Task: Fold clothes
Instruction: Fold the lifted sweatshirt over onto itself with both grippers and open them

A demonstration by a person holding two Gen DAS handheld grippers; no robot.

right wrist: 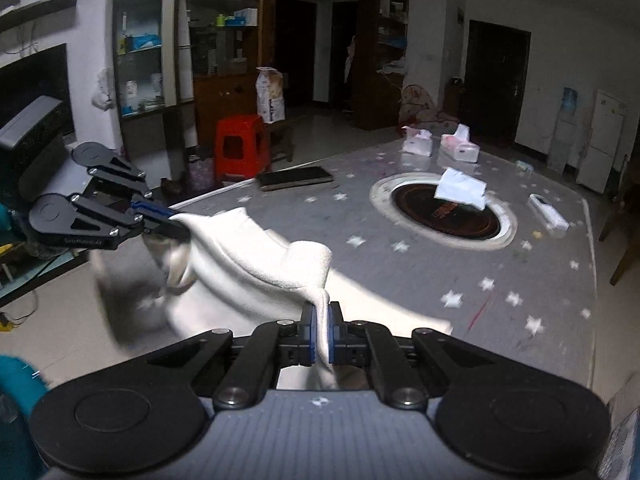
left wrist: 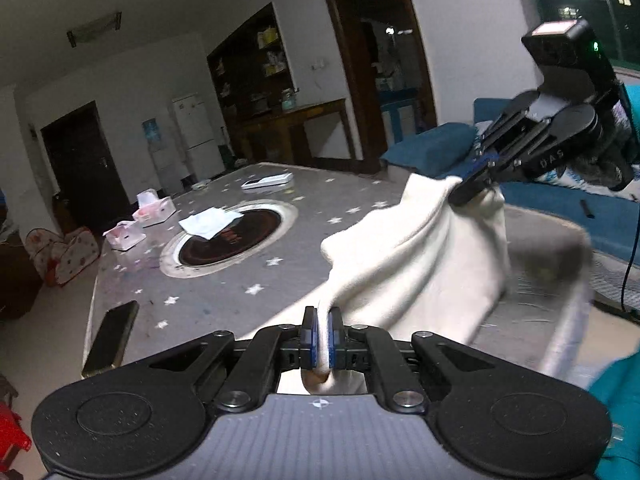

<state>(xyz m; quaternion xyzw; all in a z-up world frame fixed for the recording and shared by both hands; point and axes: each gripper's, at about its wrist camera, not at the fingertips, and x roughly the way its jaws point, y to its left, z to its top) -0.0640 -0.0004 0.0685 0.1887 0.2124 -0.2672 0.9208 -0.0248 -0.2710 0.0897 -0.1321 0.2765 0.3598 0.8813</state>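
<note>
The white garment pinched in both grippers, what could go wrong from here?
1. Both the left gripper and right gripper pinch only a thin bunched edge of the white garment, so it may slip out.
2. The hanging cloth could drag across the table toward the phone near the edge and push it off.

Phone, tissue boxes, red stool
</note>
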